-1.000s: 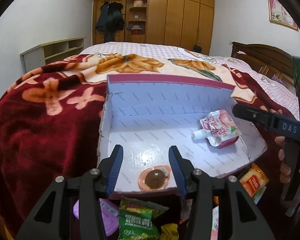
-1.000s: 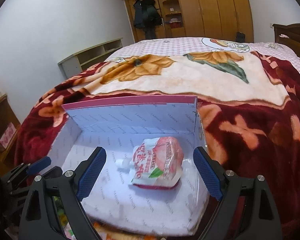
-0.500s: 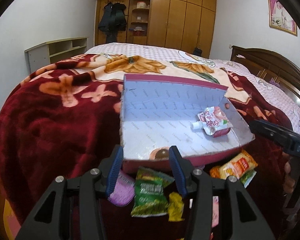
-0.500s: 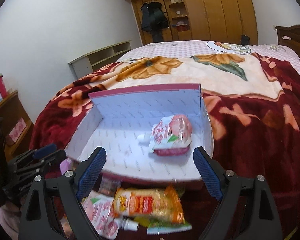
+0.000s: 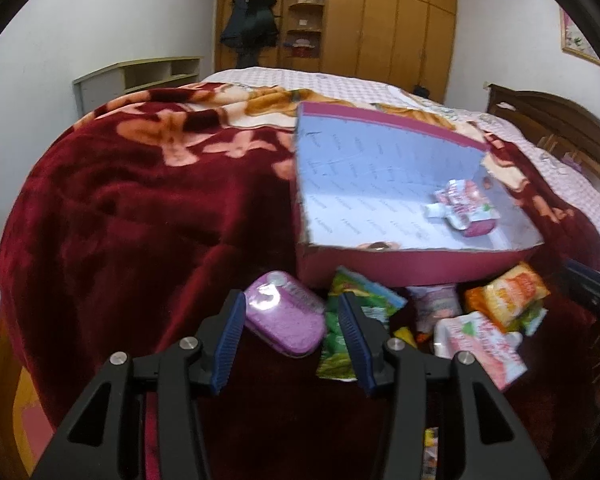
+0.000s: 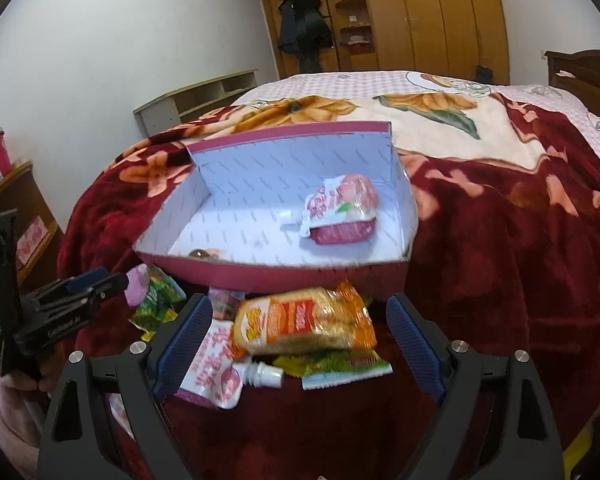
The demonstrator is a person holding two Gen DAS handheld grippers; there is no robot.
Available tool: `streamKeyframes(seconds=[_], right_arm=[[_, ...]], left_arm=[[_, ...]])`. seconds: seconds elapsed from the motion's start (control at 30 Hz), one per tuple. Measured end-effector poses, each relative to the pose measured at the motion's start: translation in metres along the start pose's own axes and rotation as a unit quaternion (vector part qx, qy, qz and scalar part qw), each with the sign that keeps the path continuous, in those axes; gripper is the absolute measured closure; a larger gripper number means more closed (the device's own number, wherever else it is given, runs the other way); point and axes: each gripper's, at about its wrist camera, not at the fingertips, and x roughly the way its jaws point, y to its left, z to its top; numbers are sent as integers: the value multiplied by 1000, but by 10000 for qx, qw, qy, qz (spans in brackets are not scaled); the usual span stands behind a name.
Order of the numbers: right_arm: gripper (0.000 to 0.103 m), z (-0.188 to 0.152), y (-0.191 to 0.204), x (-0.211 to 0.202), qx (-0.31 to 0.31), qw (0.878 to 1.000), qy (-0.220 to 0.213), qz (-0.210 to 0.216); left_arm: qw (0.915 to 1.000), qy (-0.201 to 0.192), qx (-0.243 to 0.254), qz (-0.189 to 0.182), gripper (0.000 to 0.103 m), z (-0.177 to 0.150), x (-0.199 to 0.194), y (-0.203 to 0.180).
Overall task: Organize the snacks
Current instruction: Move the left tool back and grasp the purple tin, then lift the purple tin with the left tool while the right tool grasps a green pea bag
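A red box with a white inside (image 5: pixel 420 268) (image 6: pixel 284 276) lies on the bed. In it are a pink spouted pouch (image 5: pixel 466 210) (image 6: pixel 342 208) and a small brown jelly cup (image 5: pixel 378 245) (image 6: pixel 200 255). Loose snacks lie in front of it: a purple cup (image 5: pixel 286 314), a green packet (image 5: pixel 360 304), an orange packet (image 5: pixel 508 292) (image 6: pixel 304 324) and a pink spouted pouch (image 5: pixel 480 346) (image 6: pixel 220 368). My left gripper (image 5: pixel 292 342) is open around the purple cup. My right gripper (image 6: pixel 296 348) is open wide over the orange packet.
A red floral blanket (image 5: pixel 140 208) covers the bed. A wooden wardrobe (image 6: pixel 420 12) stands at the back, a low shelf (image 5: pixel 140 76) at the left wall, a wooden headboard (image 5: pixel 560 120) at the right. The left gripper's body (image 6: pixel 56 316) shows in the right wrist view.
Both grippers have pulled back out of the box and dropped toward the snack pile in front of it. The left one now straddles the purple cup, the right one the orange packet.
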Motion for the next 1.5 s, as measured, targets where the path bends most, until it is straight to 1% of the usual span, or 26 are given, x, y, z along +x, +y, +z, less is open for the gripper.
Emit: streamKeyframes(seconds=[0.03, 0.17, 0.23, 0.27, 0.3, 0.4, 0.5, 0.6, 0.8, 0.87, 1.03, 1.17, 1.33, 1.5], right_arm=[[12, -3, 0, -1, 9, 10000, -20, -28], [12, -18, 0, -4, 133, 9999, -87, -35], [12, -23, 0, -3, 146, 9998, -92, -47], [12, -25, 0, -3, 140, 9998, -90, -69], [12, -26, 0, -3, 133, 9998, -87, -83], [12, -30, 2, -2, 92, 9998, -87, -130], [12, -33, 2, 0, 97, 9999, -76, -104], [12, -35, 2, 3, 119, 9999, -19, -94], [12, -39, 1, 3, 139, 9999, -32, -59], [12, -41, -1, 4, 200, 9998, -55, -53], [12, -47, -5, 7, 330, 9994, -45, -117], [12, -52, -6, 9, 358, 9992, -8, -151], [12, -52, -10, 6, 437, 9986, -150, -265], [12, -46, -13, 13, 392, 9984, -55, -398]], left_arm=[[10000, 24, -16, 68, 52, -2, 3, 1], [9996, 228, -144, 93, 52, -8, 16, 6], [9994, 258, -164, 154, 52, -9, 21, 6], [9993, 277, -146, 182, 49, -9, 22, 6], [9993, 298, -112, 186, 41, -9, 24, 6], [9993, 331, 27, 171, 36, -11, 30, 5], [9993, 354, -14, 102, 30, -11, 34, 7], [9992, 404, -21, 76, 27, -8, 41, 6], [9981, 421, 384, 230, 26, -8, 54, -9], [9981, 365, 411, 275, 26, -10, 54, -11], [9990, 275, 274, 241, 27, -13, 51, -6], [9994, 254, 168, 173, 34, -13, 52, -1], [9996, 220, 113, 131, 34, -14, 51, 0], [9998, 193, 2, 14, 34, -15, 52, 6]])
